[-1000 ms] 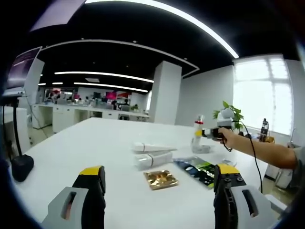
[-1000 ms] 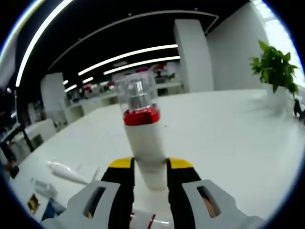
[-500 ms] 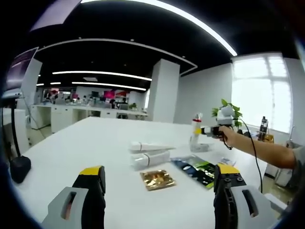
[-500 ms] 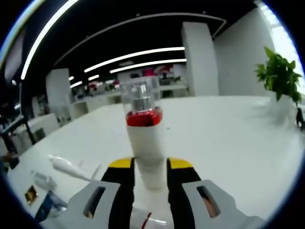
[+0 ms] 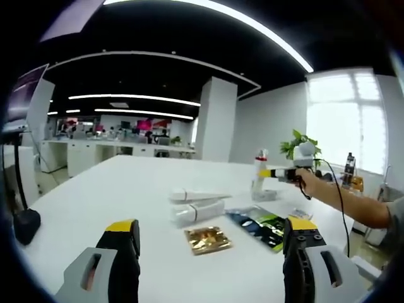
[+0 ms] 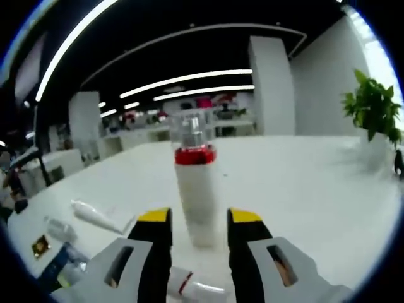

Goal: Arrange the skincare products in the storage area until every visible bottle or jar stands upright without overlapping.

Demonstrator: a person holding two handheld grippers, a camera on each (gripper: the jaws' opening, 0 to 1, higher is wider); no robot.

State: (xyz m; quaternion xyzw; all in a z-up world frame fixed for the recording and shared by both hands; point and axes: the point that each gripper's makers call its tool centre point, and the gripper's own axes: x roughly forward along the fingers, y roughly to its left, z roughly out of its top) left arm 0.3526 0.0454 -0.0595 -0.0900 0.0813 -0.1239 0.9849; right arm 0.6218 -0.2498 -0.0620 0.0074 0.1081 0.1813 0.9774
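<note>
Spanning both views, white table (image 5: 95, 189): broad bare stretch left of white bottle (image 6: 196, 196), far edge well behind it. Bottle upright on table, red collar, clear cap. Right gripper (image 6: 199, 230) level behind bottle, jaws parted, gap visible each side, not gripping. Small tube (image 6: 189, 287) lying flat just below jaws. Left gripper (image 5: 211, 243) low over near table, jaws wide apart, holding nothing. Two white tubes (image 5: 196, 203) lying, dark packet (image 5: 262, 224) and gold sachet (image 5: 208, 238) flat, between left gripper and bottle.
</note>
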